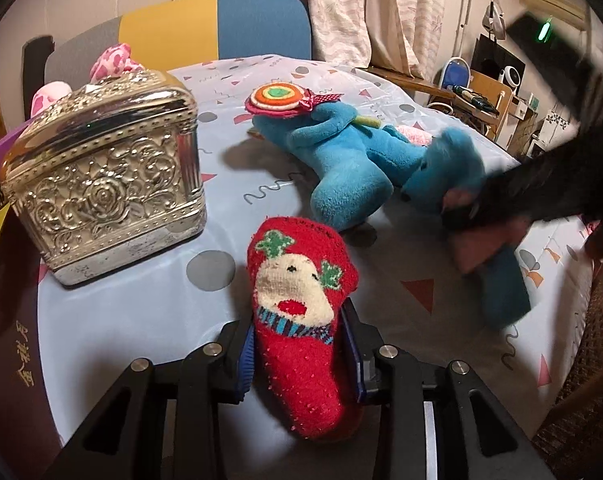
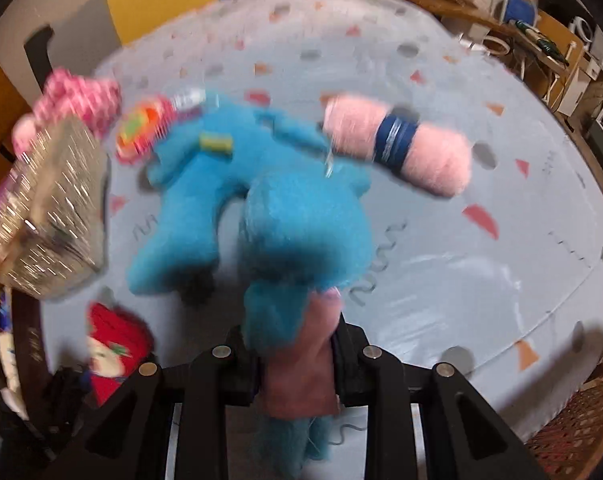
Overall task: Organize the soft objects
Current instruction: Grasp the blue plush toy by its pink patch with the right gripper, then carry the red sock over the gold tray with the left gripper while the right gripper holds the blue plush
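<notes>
My left gripper (image 1: 299,344) is shut on a red Christmas sock (image 1: 301,300) with a reindeer face, held over the table. My right gripper (image 2: 297,360) is shut on the ear or limb of a blue plush toy (image 2: 261,208) and shows blurred at the right of the left wrist view (image 1: 481,216). The blue plush (image 1: 353,160) lies on the patterned tablecloth, with a felt lollipop (image 1: 279,98) at its far end. A pink yarn skein (image 2: 397,144) with a blue band lies behind the plush. The red sock also shows in the right wrist view (image 2: 115,344).
An ornate silver metal box (image 1: 105,176) stands at the left of the table. A pink spotted plush (image 1: 115,60) lies behind it. A multicoloured chair (image 1: 205,28) stands at the far side. A dark book (image 1: 9,320) lies at the left edge. The round table (image 2: 461,280) drops off at right.
</notes>
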The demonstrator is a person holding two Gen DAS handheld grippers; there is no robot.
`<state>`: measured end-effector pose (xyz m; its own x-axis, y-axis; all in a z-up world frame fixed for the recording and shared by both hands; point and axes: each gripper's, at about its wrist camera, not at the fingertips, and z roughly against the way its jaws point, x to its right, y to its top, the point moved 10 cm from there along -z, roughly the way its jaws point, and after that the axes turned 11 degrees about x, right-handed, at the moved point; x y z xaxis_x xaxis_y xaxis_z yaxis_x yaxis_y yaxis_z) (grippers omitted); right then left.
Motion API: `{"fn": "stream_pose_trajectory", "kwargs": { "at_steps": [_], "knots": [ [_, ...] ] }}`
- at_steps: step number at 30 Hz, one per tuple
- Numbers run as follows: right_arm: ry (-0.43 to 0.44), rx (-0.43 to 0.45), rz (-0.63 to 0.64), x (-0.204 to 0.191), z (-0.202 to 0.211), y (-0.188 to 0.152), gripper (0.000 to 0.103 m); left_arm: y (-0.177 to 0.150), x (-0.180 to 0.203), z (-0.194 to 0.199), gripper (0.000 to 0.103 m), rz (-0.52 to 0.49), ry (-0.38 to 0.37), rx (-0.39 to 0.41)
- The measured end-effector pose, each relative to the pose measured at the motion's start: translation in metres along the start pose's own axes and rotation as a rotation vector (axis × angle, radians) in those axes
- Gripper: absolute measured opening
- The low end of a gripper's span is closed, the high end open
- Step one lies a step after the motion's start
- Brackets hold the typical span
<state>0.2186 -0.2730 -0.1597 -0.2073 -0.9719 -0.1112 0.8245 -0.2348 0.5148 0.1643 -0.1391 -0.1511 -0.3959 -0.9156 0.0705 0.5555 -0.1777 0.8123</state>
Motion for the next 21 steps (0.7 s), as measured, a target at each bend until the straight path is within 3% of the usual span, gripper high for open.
{"fn": "stream_pose_trajectory", "kwargs": {
  "at_steps": [1, 7, 14, 21],
  "knots": [
    [0.008, -0.035, -0.021, 0.001, -0.009, -0.006, 0.028, 0.000, -0.001, 0.001, 0.035, 0.007, 0.000, -0.007],
    [0.048, -0.038, -0.079, 0.007, -0.014, -0.002, 0.030, -0.002, -0.005, 0.007, 0.028, 0.014, 0.017, -0.025],
    [0.017, -0.035, -0.014, -0.001, -0.015, -0.007, 0.036, -0.005, -0.009, 0.019, 0.027, 0.037, 0.045, -0.040],
    [-0.004, -0.038, 0.082, -0.022, -0.018, -0.019, 0.048, -0.011, -0.011, 0.023, 0.027, 0.023, 0.062, -0.040]
  ]
}}
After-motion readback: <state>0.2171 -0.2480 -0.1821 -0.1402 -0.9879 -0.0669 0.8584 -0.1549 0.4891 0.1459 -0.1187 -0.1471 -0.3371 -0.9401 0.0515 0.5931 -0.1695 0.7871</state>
